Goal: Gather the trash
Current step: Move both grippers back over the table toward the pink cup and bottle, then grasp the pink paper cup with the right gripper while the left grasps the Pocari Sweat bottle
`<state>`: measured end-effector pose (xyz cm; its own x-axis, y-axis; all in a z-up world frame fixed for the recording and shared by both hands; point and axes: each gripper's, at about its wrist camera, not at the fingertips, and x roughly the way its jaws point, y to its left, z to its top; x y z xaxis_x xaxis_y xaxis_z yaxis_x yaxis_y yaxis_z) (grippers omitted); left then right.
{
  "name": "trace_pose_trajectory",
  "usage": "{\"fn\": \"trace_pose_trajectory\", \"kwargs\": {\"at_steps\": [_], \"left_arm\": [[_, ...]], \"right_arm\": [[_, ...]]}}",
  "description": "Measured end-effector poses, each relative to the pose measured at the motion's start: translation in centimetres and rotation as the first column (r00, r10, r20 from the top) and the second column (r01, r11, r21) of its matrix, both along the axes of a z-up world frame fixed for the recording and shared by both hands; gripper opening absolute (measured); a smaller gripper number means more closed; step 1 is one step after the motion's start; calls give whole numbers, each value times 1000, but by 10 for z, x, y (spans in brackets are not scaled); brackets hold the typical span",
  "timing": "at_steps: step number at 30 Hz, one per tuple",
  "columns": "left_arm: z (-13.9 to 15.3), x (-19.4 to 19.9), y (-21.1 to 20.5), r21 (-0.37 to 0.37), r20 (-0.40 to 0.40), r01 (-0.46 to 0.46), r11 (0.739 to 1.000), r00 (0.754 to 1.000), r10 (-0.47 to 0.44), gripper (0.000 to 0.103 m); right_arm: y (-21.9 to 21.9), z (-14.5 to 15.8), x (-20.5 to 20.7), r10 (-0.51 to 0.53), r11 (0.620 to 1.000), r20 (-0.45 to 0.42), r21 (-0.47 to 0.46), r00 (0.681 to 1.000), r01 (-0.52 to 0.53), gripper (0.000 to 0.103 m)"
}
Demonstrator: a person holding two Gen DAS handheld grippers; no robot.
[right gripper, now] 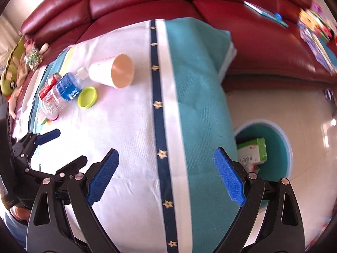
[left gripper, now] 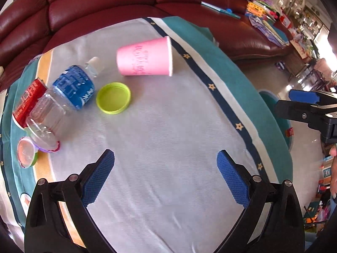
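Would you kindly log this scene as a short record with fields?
surface: tablecloth, white centre with teal border
trash on table: pink cup on its side; plastic bottle lying down; green lid; red carton
bin: teal bin on the floor, green-and-white box inside
left tongs: open, holding nothing
right tongs: open, holding nothing

Home living room: red leather sofa (left gripper: 105, 2), cloth-covered table (left gripper: 168, 126).
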<state>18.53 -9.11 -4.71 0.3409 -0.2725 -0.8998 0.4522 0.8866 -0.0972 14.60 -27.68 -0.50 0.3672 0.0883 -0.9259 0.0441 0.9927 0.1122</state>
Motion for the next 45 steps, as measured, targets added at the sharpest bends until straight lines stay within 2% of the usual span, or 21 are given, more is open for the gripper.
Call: {"fn": "trace_pose_trajectory", "kwargs": {"at_steps": [5, 9, 13, 18, 24, 29, 31, 33, 35, 37, 38, 41, 45], "left_arm": [[3, 18, 42, 31, 22, -27, 999, 999, 26, 98], [11, 35, 64, 43, 46, -26, 999, 999, 24, 98], [15, 54, 80, 65, 65, -22, 998, 998, 18, 98], [7, 80, 97, 86, 62, -38, 996, 998, 33, 98], [-7, 103, 109, 86, 39, -52, 995, 998, 49, 98], [-16, 114, 108, 102, 38, -45, 994, 998, 41, 98], [-17, 118, 108, 76, 32, -35, 997, 999, 33, 98], [-19, 121, 106, 69, 32, -26, 997, 999, 24, 98], [-22, 125, 104, 71, 26, -17, 997, 1000, 15, 93], [-25, 126, 100, 66, 8, 4, 998, 1000, -4, 81], [-26, 126, 98, 68, 9, 14, 998, 1000, -15, 79], [-27, 124, 92, 89, 35, 37, 995, 999, -41, 78], [-29, 123, 87, 107, 42, 38, 994, 998, -42, 78]], "right_arm": [[47, 6, 35, 136, 987, -16, -87, 991, -137, 88], [85, 12, 67, 272, 949, -33, -153, 962, -274, 88], [121, 14, 97, 417, 872, -50, -260, 908, -415, 88], [145, 1, 136, 509, 777, -131, -354, 851, -520, 88], [156, -26, 168, 560, 701, -235, -376, 794, -606, 88], [163, -48, 182, 608, 655, -285, -347, 741, -671, 88], [163, -57, 188, 615, 638, -306, -348, 727, -687, 88], [162, -65, 193, 615, 629, -326, -346, 718, -696, 88], [161, -70, 196, 614, 629, -329, -346, 717, -697, 85], [162, -75, 193, 621, 631, -336, -321, 708, -706, 71], [162, -77, 191, 627, 626, -336, -321, 703, -711, 69], [163, -79, 186, 631, 622, -330, -325, 702, -712, 66], [162, -76, 183, 620, 643, -312, -323, 720, -694, 65]]}}
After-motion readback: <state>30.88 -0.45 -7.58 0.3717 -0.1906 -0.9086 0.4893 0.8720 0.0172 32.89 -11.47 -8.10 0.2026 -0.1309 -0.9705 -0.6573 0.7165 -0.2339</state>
